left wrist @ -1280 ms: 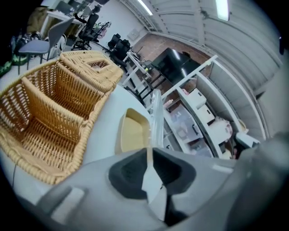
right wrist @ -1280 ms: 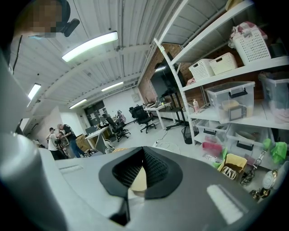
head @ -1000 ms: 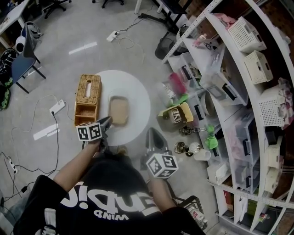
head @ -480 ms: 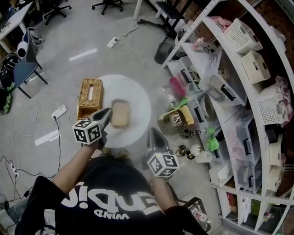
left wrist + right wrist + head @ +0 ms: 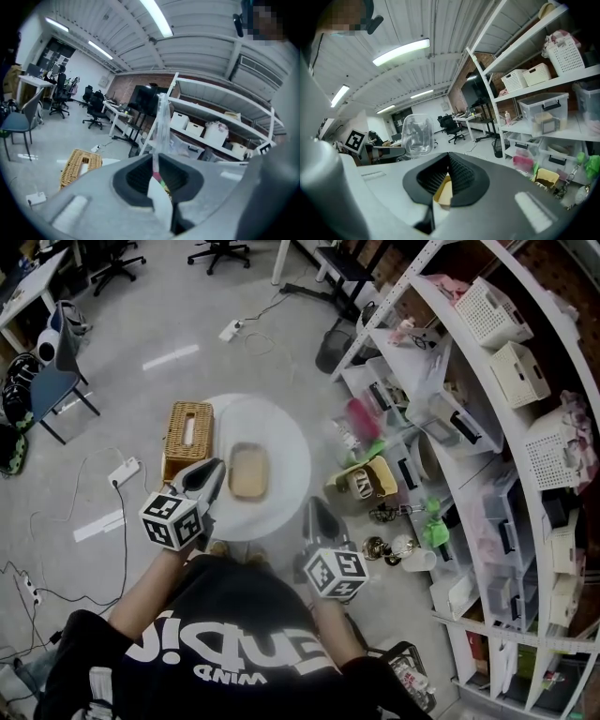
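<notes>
The left gripper is clamped shut on a clear plastic lid, held on edge over the near-left rim of the round white table. The right gripper is closed with nothing in it, just off the table's near-right rim. A tan tray sits at the table's centre, and a wicker basket at its left edge.

**Left gripper**: held forward, about level, on a bare, extended left forearm, with its marker cube uppermost. The jaws are closed on the lower edge of a clear plastic lid, which stands upright above them.

**Right gripper**: held nearer the body on the right forearm, pointing forward. The jaws are together with nothing between them.

The two grippers are well apart and roughly parallel.
</notes>
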The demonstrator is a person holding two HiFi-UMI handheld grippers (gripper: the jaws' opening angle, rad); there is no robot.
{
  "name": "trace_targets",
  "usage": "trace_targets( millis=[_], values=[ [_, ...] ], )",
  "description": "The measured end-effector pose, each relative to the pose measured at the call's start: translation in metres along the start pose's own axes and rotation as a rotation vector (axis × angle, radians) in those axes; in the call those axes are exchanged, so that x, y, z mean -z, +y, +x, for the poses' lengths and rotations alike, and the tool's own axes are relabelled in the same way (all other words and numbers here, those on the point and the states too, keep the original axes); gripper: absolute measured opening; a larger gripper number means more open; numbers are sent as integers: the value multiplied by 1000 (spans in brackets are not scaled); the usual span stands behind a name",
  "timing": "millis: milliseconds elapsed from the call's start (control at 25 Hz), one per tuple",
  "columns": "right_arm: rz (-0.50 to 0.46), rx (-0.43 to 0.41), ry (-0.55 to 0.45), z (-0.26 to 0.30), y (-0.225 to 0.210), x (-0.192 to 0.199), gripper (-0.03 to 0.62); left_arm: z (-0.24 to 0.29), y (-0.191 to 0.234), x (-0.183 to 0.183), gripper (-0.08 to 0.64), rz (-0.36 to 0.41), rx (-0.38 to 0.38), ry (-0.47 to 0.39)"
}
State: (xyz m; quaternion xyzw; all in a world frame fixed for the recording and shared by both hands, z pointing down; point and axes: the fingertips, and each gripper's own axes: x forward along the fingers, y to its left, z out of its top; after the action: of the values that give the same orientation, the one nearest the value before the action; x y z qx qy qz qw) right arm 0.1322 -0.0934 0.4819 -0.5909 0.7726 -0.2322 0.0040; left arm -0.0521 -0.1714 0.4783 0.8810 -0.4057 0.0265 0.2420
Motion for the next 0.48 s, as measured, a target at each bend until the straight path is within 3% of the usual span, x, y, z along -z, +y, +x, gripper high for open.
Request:
trace_targets(
  millis=[320,480],
  values=[
    [-17,-3,-9,-3,4,1,0,-24,-19,-15,40,113,-2,-74],
    [-26,1,-15,-4,4,0,0,-29,-21,-16,40,131,-15,-96]
  ],
)
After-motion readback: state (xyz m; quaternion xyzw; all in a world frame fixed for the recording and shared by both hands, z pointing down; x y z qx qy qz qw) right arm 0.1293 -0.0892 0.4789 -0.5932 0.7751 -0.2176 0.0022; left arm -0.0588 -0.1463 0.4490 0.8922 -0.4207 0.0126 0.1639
